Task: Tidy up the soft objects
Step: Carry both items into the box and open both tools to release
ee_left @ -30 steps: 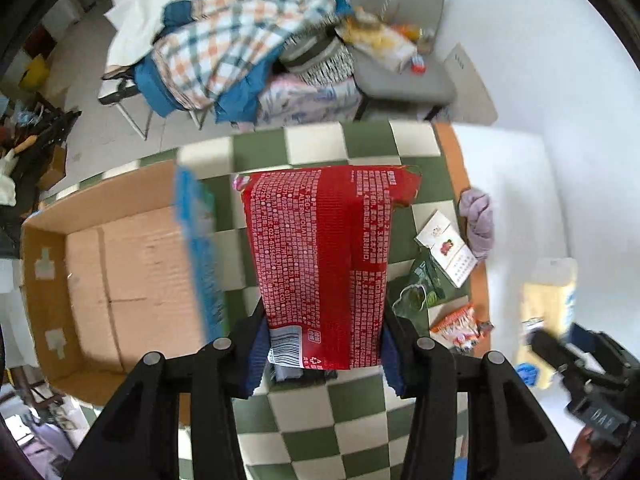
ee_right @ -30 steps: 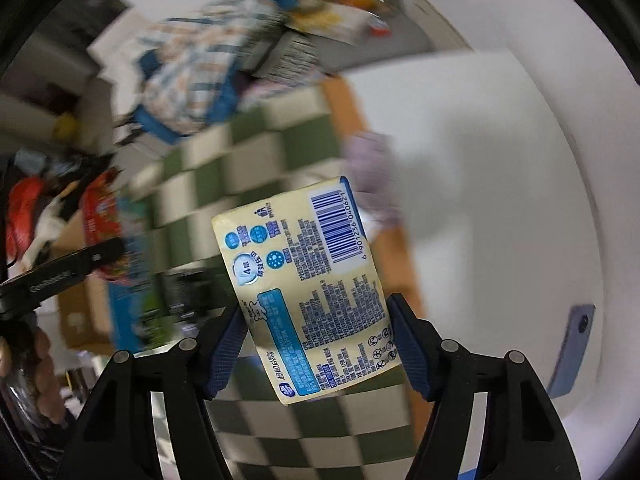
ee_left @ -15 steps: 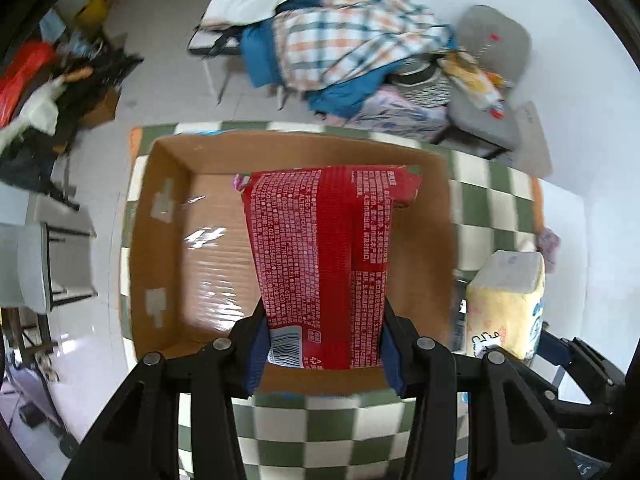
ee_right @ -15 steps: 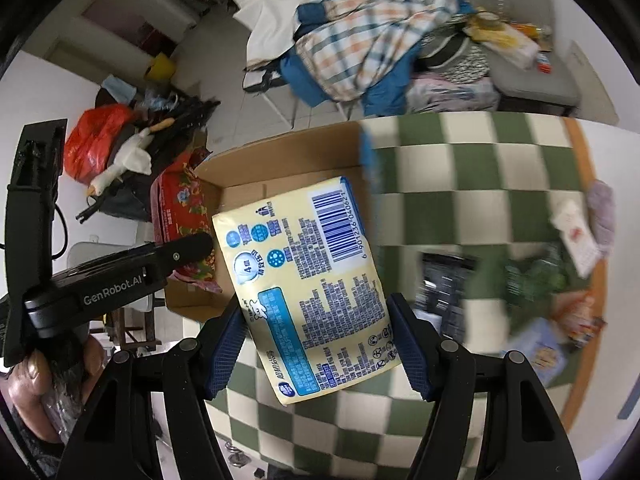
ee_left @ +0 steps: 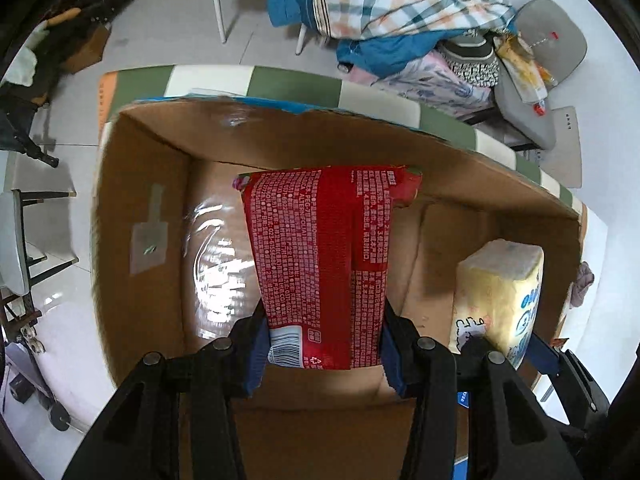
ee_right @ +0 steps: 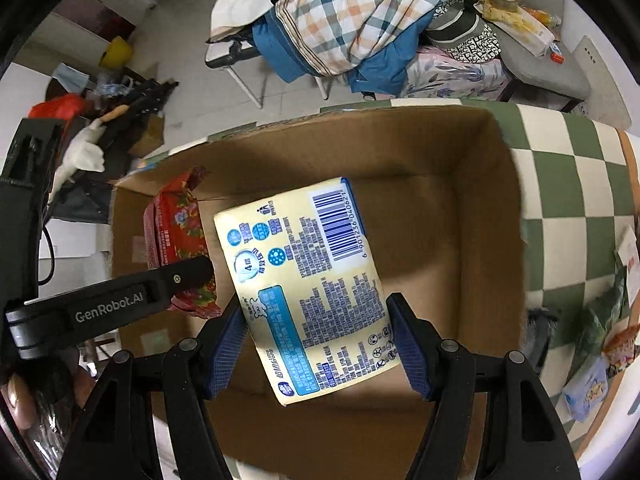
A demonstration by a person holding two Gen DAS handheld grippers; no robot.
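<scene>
My left gripper [ee_left: 324, 354] is shut on a red printed soft pack [ee_left: 324, 256] and holds it over the open cardboard box [ee_left: 160, 208]. My right gripper [ee_right: 316, 344] is shut on a pale yellow tissue pack [ee_right: 308, 280] with a barcode, also held over the box [ee_right: 480, 240]. In the left wrist view the yellow pack [ee_left: 500, 296] shows at the box's right side. In the right wrist view the red pack [ee_right: 176, 236] and the left gripper's finger [ee_right: 120, 308] show at the box's left side. The box floor looks bare.
The box stands on a green-and-white checkered tablecloth [ee_right: 572, 200]. Several small packets [ee_right: 600, 344] lie on the cloth to the right. Behind the table are chairs piled with a plaid blanket [ee_right: 360, 20] and clothes. Clutter covers the floor at the left [ee_right: 100, 120].
Both grippers have swung left from the table's right part to above the cardboard box, each still holding its pack. The box now fills both views and looks closer.
</scene>
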